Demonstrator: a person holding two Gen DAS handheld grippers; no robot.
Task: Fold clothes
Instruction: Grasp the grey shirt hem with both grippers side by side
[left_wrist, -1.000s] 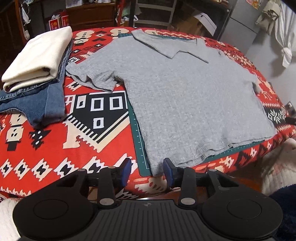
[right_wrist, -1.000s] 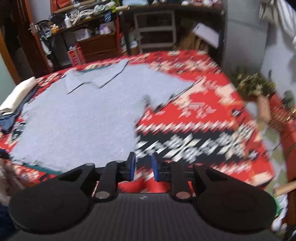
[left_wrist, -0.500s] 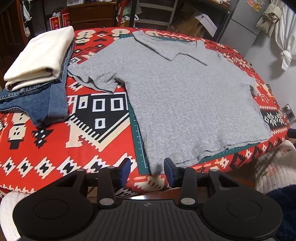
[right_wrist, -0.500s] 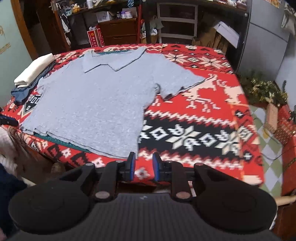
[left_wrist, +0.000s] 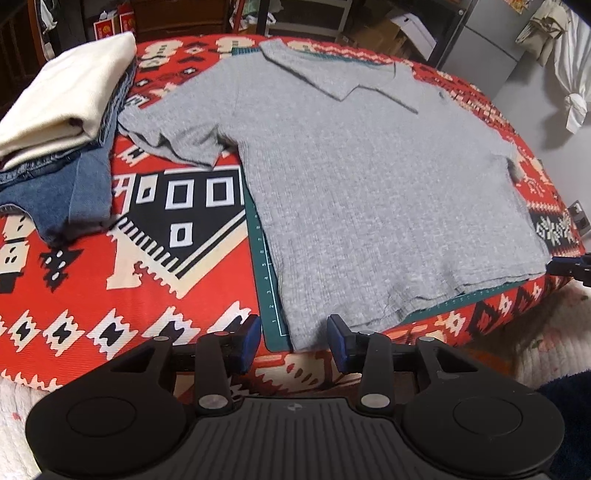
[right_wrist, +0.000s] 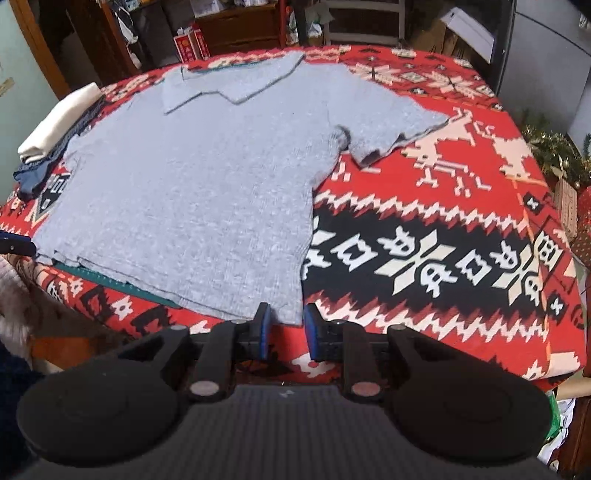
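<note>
- The grey polo shirt (left_wrist: 373, 177) lies flat on the red patterned cloth (left_wrist: 110, 288), collar at the far side, hem at the near edge.
- A green cutting mat (left_wrist: 267, 295) is mostly hidden beneath it.
- Your left gripper (left_wrist: 291, 343) hangs spread at one hem corner, pinching nothing.
- Your right gripper (right_wrist: 286, 330) is parted at the other corner; contact is unclear.
- Folded cream fabric (left_wrist: 62, 92) sits on jeans (left_wrist: 62, 192), cut off at the frame edge.

A table under a red patterned cloth (left_wrist: 92, 302) carries a green cutting mat (left_wrist: 267, 291); the grey shirt (left_wrist: 369, 184) lies flat on it; folded jeans (left_wrist: 66, 199) at ten o'clock
</note>
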